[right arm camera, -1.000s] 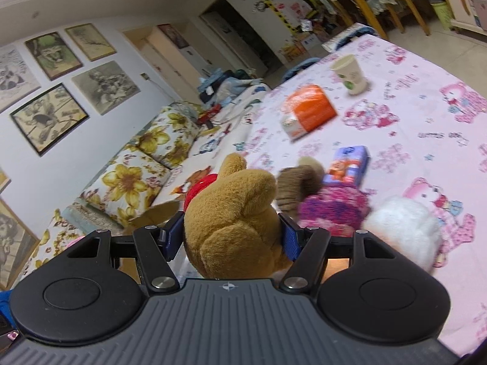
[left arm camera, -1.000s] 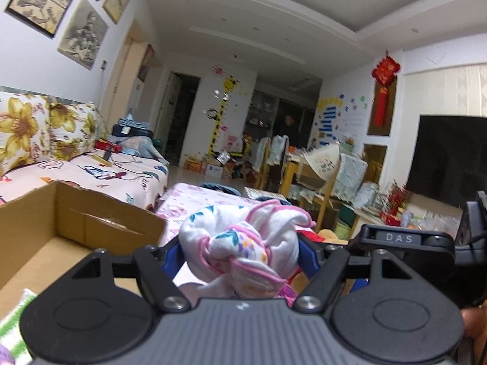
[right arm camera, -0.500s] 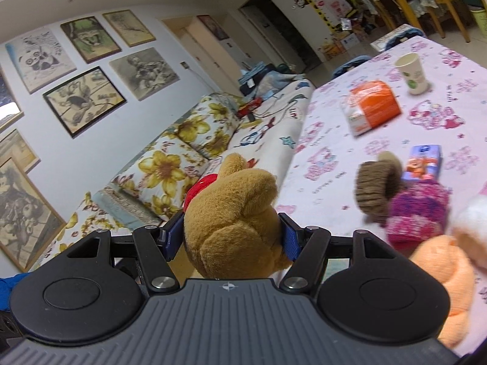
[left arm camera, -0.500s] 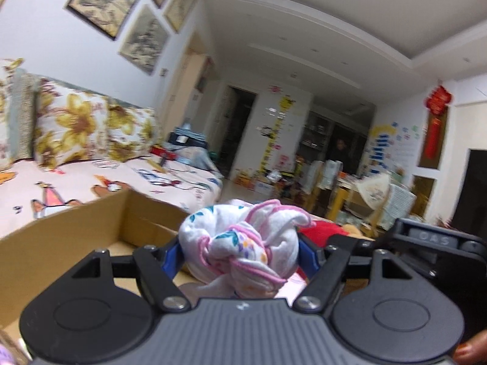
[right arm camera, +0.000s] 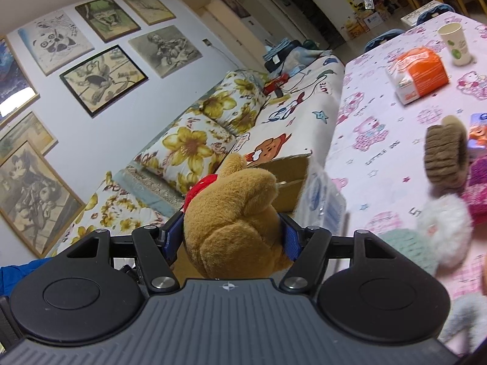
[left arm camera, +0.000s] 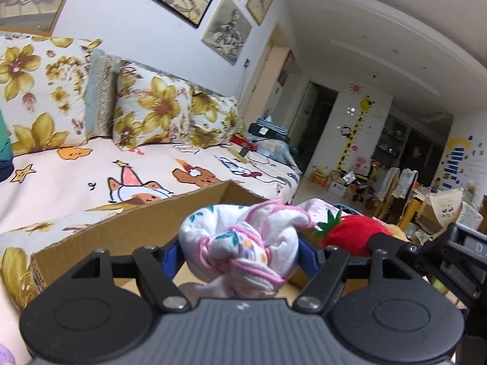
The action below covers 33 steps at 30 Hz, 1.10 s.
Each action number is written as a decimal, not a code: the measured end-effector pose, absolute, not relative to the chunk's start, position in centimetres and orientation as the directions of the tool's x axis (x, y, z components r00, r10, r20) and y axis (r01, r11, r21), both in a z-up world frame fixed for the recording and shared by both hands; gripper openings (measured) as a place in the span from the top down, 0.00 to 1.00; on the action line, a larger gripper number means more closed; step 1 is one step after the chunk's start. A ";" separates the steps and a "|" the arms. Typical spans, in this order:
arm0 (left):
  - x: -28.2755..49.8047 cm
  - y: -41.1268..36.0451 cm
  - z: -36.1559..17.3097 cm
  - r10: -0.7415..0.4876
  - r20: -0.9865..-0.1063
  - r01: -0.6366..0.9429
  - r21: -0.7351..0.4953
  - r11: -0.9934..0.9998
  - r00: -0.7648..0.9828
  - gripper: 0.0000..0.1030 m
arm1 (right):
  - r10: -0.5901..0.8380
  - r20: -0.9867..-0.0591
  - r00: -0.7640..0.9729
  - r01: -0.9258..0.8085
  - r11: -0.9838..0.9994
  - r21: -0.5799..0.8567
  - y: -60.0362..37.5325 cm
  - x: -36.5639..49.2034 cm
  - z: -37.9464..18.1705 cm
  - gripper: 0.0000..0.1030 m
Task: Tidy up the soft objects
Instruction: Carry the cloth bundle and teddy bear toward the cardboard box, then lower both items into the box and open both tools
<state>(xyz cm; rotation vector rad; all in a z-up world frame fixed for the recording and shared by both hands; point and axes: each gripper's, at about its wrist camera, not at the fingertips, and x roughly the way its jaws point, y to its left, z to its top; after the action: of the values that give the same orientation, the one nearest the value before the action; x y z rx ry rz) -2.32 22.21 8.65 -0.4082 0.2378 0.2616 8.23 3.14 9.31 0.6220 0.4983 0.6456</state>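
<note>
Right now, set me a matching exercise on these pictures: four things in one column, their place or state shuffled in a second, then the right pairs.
Things:
1. knotted white cloth
2. brown plush bear
3. paper cup
4. cardboard box

Places:
A. standing upright on the pink tablecloth
B. clamped in the right tool
C. open, beside the sofa
D. clamped in the left tool

Pairs: 1-D, 2-B, 3-A, 4-C

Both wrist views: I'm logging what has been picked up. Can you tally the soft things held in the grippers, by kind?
Cloth bundle: 1, in the left gripper
Plush toy: 1, in the right gripper
Total: 2
</note>
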 end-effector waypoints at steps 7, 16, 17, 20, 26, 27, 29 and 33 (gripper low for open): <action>-1.7 23.5 8.3 0.232 -0.324 -0.346 -0.357 0.868 0.917 0.29 | 0.685 -0.256 0.682 -0.402 0.644 0.651 3.9 8.2 8.8 0.13; -2.0 23.2 8.7 0.259 -0.298 -0.352 -0.318 0.880 0.919 0.12 | 0.646 -0.238 0.726 -0.402 0.678 0.615 2.4 6.8 10.1 0.00; -2.1 23.0 8.7 0.260 -0.295 -0.349 -0.311 0.884 0.920 0.12 | 0.634 -0.238 0.736 -0.392 0.686 0.613 2.1 6.7 10.2 0.00; -2.0 22.7 8.8 0.255 -0.287 -0.338 -0.296 0.893 0.923 0.11 | 0.594 -0.235 0.769 -0.365 0.711 0.601 1.0 6.3 10.5 0.00; -2.2 21.6 9.0 0.239 -0.259 -0.307 -0.263 0.915 0.936 0.03 | 0.515 -0.243 0.822 -0.316 0.767 0.558 -0.7 5.4 10.7 0.00; -2.2 21.4 9.1 0.234 -0.256 -0.299 -0.258 0.919 0.938 0.02 | 0.505 -0.245 0.827 -0.308 0.773 0.554 -1.0 5.3 10.8 0.00; -2.1 21.1 9.1 0.222 -0.251 -0.284 -0.251 0.925 0.942 0.02 | 0.492 -0.246 0.835 -0.297 0.779 0.552 -1.5 5.1 10.7 0.00; -2.1 20.2 9.1 0.197 -0.233 -0.252 -0.238 0.938 0.952 0.01 | 0.460 -0.246 0.853 -0.277 0.798 0.535 -2.3 4.5 10.7 0.00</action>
<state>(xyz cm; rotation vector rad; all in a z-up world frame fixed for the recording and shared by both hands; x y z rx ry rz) -2.07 20.22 9.14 -0.2687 0.2082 0.2305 4.46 -2.29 10.75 0.5084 0.3786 0.4055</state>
